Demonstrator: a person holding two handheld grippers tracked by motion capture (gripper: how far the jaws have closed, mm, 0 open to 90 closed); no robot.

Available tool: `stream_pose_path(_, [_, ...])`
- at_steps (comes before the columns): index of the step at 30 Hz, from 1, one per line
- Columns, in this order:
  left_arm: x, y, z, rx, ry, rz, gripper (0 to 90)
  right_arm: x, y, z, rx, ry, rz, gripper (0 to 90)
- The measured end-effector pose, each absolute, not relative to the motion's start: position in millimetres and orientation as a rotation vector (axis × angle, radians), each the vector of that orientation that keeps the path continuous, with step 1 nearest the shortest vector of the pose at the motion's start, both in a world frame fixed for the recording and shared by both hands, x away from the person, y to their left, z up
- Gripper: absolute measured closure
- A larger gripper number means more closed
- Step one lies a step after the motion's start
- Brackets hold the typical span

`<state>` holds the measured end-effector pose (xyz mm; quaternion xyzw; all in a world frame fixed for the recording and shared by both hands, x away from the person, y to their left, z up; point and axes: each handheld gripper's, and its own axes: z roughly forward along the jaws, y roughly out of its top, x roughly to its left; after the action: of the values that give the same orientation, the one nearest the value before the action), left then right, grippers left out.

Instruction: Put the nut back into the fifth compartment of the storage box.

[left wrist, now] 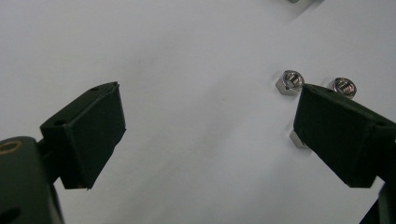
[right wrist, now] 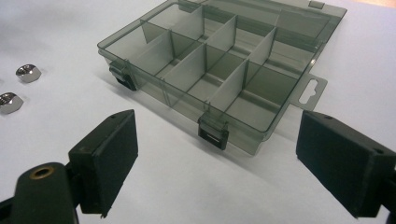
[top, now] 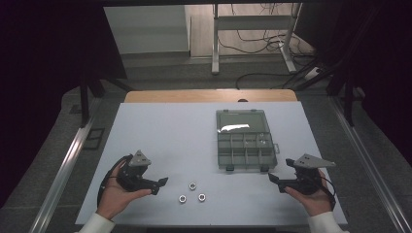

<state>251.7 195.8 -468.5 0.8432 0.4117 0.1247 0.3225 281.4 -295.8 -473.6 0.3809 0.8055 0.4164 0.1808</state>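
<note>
While both claws are hovering low at the near edge of the counter [top: 160,126], nothing is being gripped: the work is looking barely begun. The left claw [top: 160,185], at lower left of the high view, is standing wide open and empty, and the right claw [top: 275,183], at lower right, is likewise gaping wide with nothing between its jaws. Three steel hex nuts [top: 192,192] are lying loose on the white surface at lower centre, just right of the left claw and well apart from the box. The compartment box [top: 246,141], smoky clear plastic, is sitting right of centre with its lid lying open. Its near cells are looking empty in the right gripper view; small glints in the far cells are too faint to identify. Judgement: all three nuts are awaiting sorting. No brand, label or readable writing is showing on box, nuts or claws.
</note>
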Motion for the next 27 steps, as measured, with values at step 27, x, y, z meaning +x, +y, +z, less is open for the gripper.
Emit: stream_pose_path(27, [272.9, 144.7, -475.1, 2.379, 0.971, 0.249, 12.1, 280.7, -293.5, -476.6, 1.069, 2.291, 1.151, 13.1])
